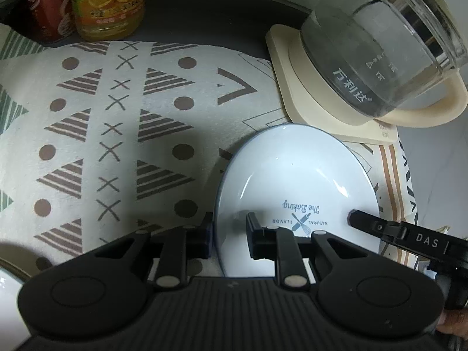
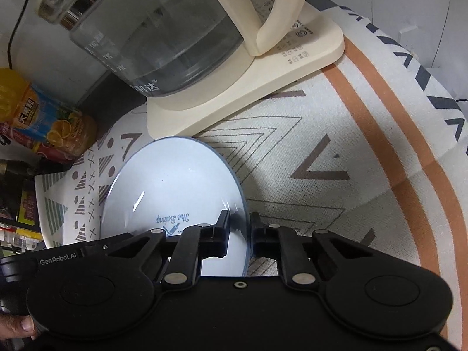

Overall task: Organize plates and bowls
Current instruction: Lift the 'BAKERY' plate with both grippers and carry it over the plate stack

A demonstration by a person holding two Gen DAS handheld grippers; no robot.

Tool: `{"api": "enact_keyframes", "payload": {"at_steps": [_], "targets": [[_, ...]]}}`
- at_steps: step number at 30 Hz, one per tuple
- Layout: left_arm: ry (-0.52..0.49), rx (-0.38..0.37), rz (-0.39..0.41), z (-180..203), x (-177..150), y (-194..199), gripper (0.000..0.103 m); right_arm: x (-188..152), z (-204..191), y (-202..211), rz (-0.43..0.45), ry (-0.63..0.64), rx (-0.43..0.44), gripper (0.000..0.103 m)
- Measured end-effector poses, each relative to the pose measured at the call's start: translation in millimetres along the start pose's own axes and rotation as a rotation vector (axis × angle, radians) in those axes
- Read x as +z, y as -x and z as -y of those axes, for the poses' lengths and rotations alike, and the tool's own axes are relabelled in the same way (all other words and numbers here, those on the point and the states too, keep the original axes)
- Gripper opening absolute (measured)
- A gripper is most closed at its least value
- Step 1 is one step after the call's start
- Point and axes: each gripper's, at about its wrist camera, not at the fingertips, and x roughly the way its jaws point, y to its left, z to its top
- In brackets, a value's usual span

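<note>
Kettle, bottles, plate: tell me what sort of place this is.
Probably a home kitchen or dining table. A glass electric kettle stands on its cream base, drink bottles stand at the back, and a white plate lies on a patterned tablecloth.

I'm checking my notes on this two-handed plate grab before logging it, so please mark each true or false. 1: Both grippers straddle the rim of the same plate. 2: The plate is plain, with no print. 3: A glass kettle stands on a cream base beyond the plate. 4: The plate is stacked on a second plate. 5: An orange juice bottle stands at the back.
1. True: the left gripper and the right gripper each have one finger on either side of the white plate's rim.
2. False: it carries "The Baking" lettering and a crossed utensil logo.
3. True: the glass kettle sits on its cream base.
4. False: only the patterned cloth shows beneath it.
5. True: the orange juice bottle is beside a red can.
</note>
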Motion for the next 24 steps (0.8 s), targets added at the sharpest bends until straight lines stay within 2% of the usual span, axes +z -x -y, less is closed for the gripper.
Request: {"api": "enact_keyframes", "payload": {"at_steps": [6,24], "targets": [[0.007,-0.020,0.044,-4.4,-0.4,17.0,0.020,3.3,-6.2,17.6,0.063,0.008,0.031,0.007],[0.022,-0.068,0.159,-4.3,-4.8,66.2,0.019,-4.6,-24.5,55.8,0.180,0.037,0.096,0.005]]}}
